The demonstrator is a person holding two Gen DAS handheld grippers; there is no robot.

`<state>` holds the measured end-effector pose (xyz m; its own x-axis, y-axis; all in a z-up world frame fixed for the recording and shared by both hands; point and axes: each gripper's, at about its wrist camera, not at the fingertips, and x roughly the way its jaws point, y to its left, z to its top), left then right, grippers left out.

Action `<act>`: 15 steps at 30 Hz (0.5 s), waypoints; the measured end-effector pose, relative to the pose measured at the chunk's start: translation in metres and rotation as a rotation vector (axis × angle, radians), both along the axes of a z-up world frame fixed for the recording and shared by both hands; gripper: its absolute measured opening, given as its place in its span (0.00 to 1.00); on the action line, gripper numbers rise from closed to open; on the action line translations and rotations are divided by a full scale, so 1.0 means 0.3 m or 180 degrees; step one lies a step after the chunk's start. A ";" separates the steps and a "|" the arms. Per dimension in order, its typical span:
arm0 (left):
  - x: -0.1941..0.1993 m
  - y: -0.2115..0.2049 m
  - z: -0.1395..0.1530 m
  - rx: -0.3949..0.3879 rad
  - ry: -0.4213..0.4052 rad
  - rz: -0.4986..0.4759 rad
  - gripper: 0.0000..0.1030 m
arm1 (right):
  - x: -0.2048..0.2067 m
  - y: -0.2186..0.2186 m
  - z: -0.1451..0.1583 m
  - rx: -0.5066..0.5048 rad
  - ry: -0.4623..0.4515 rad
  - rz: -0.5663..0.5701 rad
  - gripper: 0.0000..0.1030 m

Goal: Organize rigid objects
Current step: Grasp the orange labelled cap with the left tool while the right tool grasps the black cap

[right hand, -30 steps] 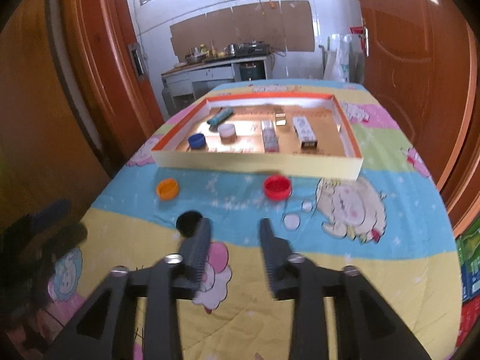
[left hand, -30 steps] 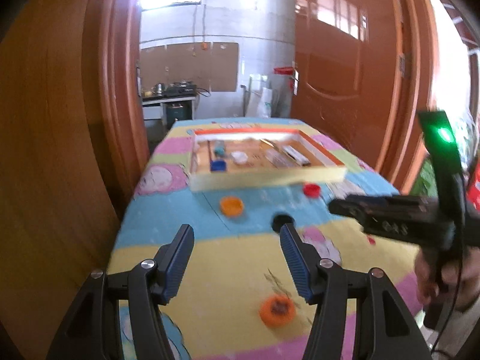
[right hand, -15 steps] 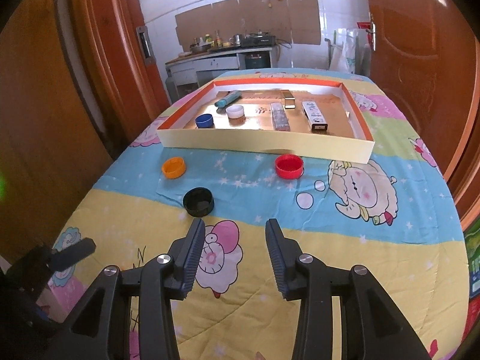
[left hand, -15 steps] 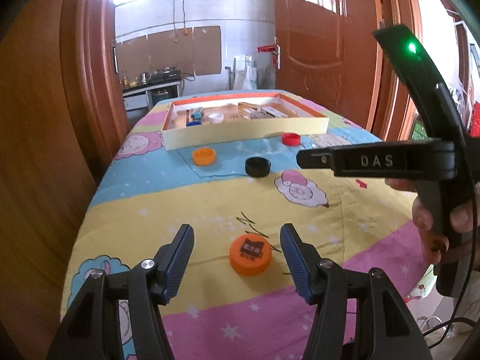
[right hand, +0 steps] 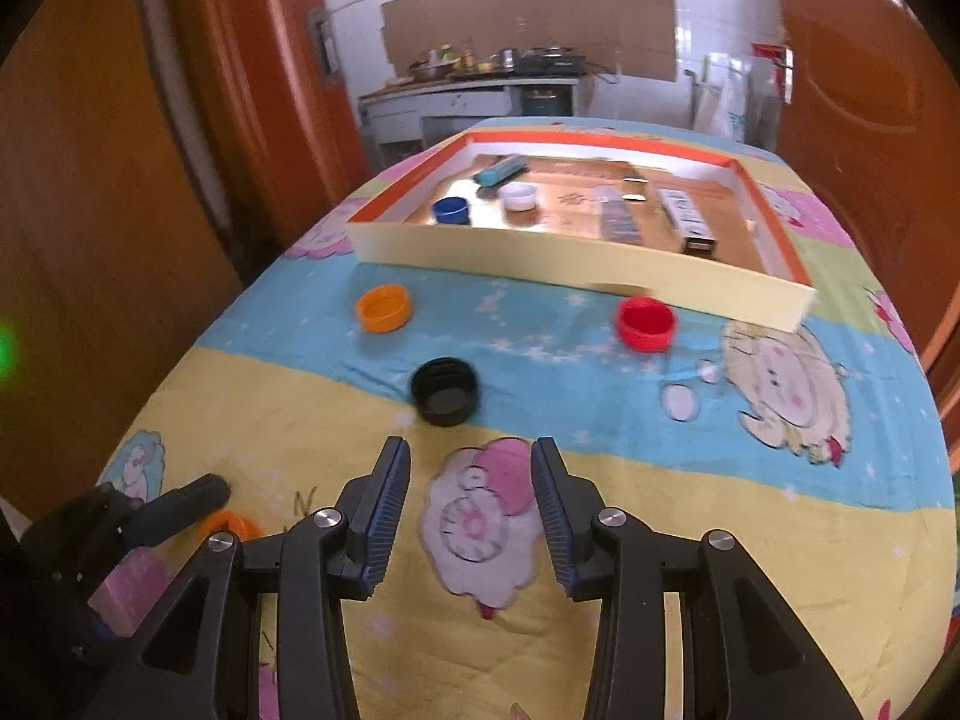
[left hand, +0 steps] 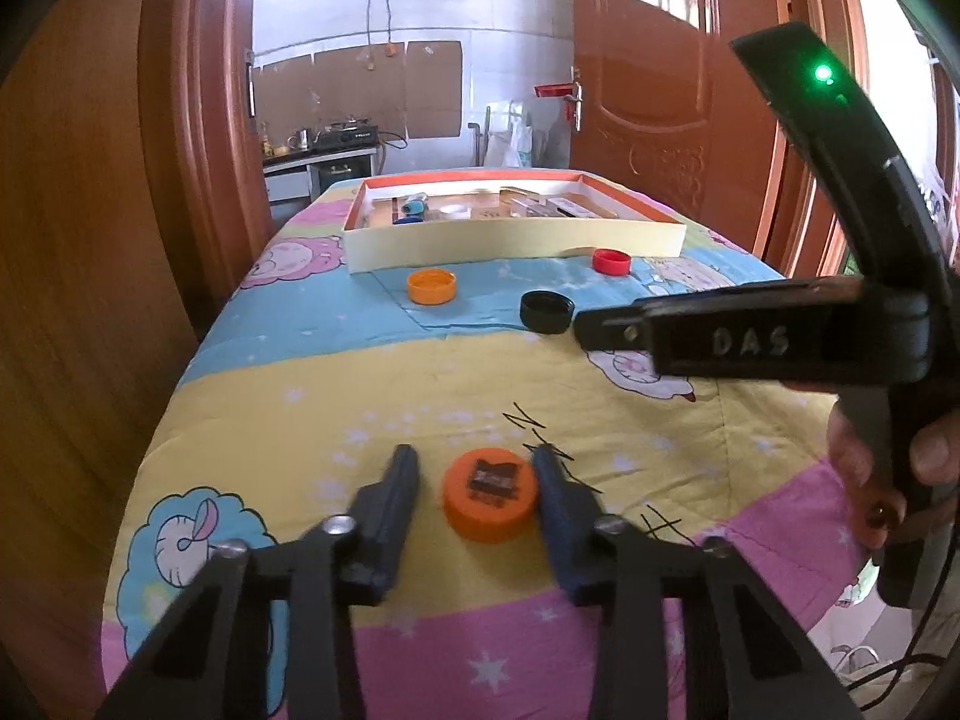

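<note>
On the yellow band of the tablecloth lies an orange cap (left hand: 489, 501) with a dark label, between the fingers of my left gripper (left hand: 474, 480). Its jaws are closing; the right finger is at the cap's edge and a small gap shows on the left side. My right gripper (right hand: 471, 480) hangs open over a pink sheep print, nothing between its fingers. A black cap (right hand: 445, 391) lies just ahead of it. Farther off lie an orange cap (right hand: 384, 309) and a red cap (right hand: 647, 323), before the cream tray (right hand: 540, 252).
The tray holds a blue cap (right hand: 451, 210), a white cap (right hand: 519, 196), a blue tube (right hand: 499, 170) and small boxes (right hand: 687, 222). Wooden doors stand close on both sides. The table's left edge (left hand: 174, 396) drops off near my left gripper. A hand (left hand: 870, 450) holds the right gripper's handle.
The left gripper's jaws went from wide open to narrow around the labelled orange cap as it came lower. The right gripper dipped and tilted toward the black cap.
</note>
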<state>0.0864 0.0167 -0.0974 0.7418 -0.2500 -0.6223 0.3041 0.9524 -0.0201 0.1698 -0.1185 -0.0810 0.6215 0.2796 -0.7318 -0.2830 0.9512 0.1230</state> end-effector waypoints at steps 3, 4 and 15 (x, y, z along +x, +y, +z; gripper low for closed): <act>0.001 0.015 0.002 -0.0067 0.0009 -0.0016 0.30 | 0.020 0.029 -0.009 -0.0050 0.0021 0.0058 0.42; 0.001 0.018 0.002 -0.0074 0.0010 -0.0016 0.30 | 0.028 0.036 -0.012 -0.0056 0.0033 0.0065 0.42; 0.009 0.030 0.004 -0.0106 0.0005 -0.0023 0.30 | 0.122 0.088 -0.033 -0.0288 0.0175 -0.0023 0.42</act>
